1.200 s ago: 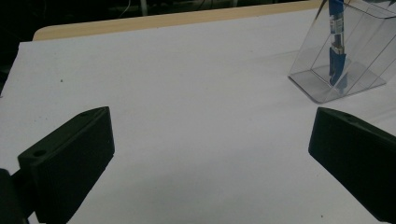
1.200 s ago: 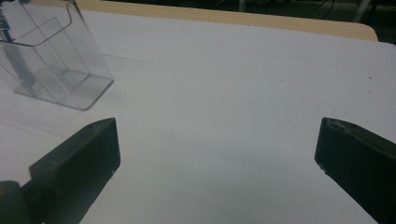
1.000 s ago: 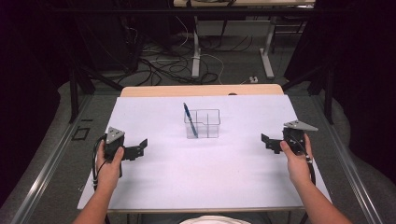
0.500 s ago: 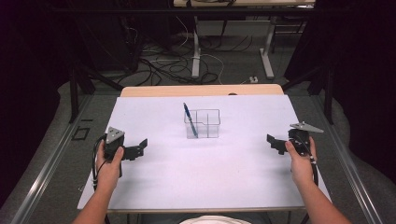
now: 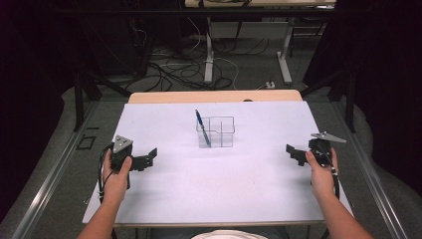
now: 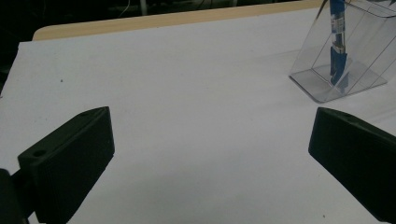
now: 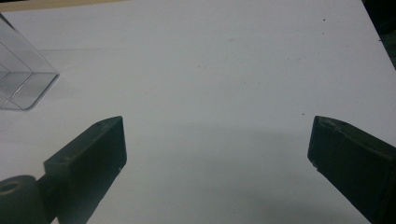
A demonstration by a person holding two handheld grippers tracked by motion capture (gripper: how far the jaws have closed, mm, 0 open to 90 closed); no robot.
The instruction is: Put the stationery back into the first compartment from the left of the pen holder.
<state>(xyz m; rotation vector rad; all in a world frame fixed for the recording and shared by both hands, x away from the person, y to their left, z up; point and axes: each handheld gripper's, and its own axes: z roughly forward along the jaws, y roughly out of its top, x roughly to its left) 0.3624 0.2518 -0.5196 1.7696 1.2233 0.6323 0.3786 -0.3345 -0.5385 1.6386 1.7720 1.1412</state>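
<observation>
A clear plastic box (image 5: 216, 132) with two compartments stands at the middle of the white table (image 5: 219, 199). A blue pen (image 5: 202, 126) leans upright in its left compartment. My left gripper (image 5: 147, 159) rests at the table's left side, open and empty, held by a hand. In the left gripper view, the gripper (image 6: 210, 158) has its jaws wide apart, with the box (image 6: 343, 60) and pen (image 6: 337, 42) off to the upper right. My right gripper (image 5: 292, 152) is at the right side, open and empty. The right gripper view (image 7: 215, 163) has the box's corner (image 7: 21, 77) at its left.
A wooden strip (image 5: 214, 96) edges the table's far side. Beyond it lie cables (image 5: 169, 64) and white desk legs (image 5: 209, 50) on the floor. Metal rails (image 5: 50, 184) run along both sides of the table.
My right gripper has drifted outward to the right and slightly toward the near edge. The left gripper, box and pen have stayed put.
</observation>
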